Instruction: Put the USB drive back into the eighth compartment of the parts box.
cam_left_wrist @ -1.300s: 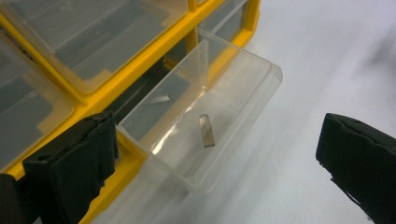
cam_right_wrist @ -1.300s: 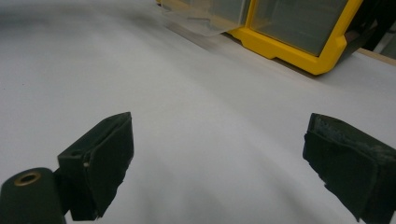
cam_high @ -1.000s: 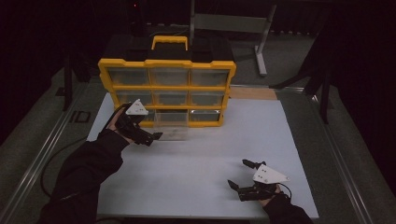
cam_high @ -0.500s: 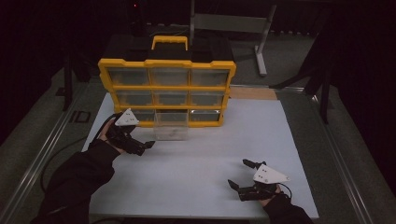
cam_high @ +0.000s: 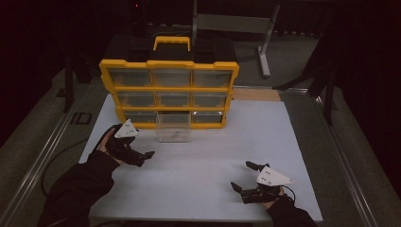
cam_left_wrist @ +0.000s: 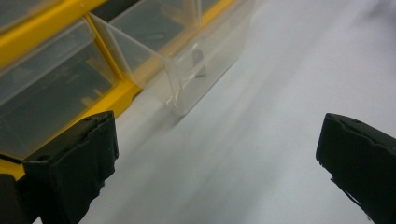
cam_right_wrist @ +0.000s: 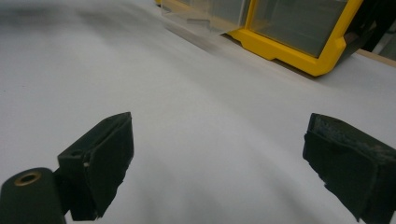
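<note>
A yellow organizer (cam_high: pixel 169 88) with clear drawers stands upright at the back of the white mat. Its bottom middle drawer (cam_high: pixel 173 127) is pulled out onto the mat. In the left gripper view this clear drawer (cam_left_wrist: pixel 196 65) holds a small dark piece. My left gripper (cam_high: pixel 144 156) hovers open to the near left of the drawer, apart from it, and its jaws (cam_left_wrist: pixel 215 163) have nothing between them. My right gripper (cam_high: pixel 244 176) rests low near the mat's front right, open and empty (cam_right_wrist: pixel 224 168).
The white mat (cam_high: pixel 208 161) covers the table between the grippers. A black case with a yellow handle (cam_high: pixel 171 41) sits behind the organizer. A metal stand (cam_high: pixel 265 52) is at the back right, and a metal rail (cam_high: pixel 42 156) runs along the left edge.
My left gripper has drawn back from the pulled-out drawer toward the near left. The drawer stays out. The right gripper has not moved.
</note>
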### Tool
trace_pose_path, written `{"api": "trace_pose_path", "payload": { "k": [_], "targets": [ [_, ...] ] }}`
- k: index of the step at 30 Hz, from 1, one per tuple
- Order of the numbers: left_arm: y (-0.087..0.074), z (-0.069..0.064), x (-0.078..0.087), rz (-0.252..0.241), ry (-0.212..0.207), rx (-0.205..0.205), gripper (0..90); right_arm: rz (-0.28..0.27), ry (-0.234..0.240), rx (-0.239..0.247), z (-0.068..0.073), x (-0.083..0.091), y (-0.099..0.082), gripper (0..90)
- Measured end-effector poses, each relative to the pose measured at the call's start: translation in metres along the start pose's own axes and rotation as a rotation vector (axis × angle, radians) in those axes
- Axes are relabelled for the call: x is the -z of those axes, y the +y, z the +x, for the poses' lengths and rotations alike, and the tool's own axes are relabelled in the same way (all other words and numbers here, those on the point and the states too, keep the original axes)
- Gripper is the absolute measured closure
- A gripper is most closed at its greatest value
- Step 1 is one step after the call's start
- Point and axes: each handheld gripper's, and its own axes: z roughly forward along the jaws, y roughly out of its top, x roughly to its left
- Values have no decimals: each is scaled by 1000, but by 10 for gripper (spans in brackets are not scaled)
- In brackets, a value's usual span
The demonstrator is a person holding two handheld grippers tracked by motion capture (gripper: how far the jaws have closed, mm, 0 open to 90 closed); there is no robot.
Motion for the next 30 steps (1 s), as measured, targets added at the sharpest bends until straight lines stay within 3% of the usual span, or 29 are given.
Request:
{"api": "trace_pose_path", "payload": {
  "k": [9, 30],
  "targets": [
    [-16, -8, -2, -11, -10, 9, 3, -1, 1, -3, 0, 0, 0, 91],
    [-59, -29, -19, 18, -45, 27, 3, 5, 2, 2, 0, -1, 0, 91]
  ]
}}
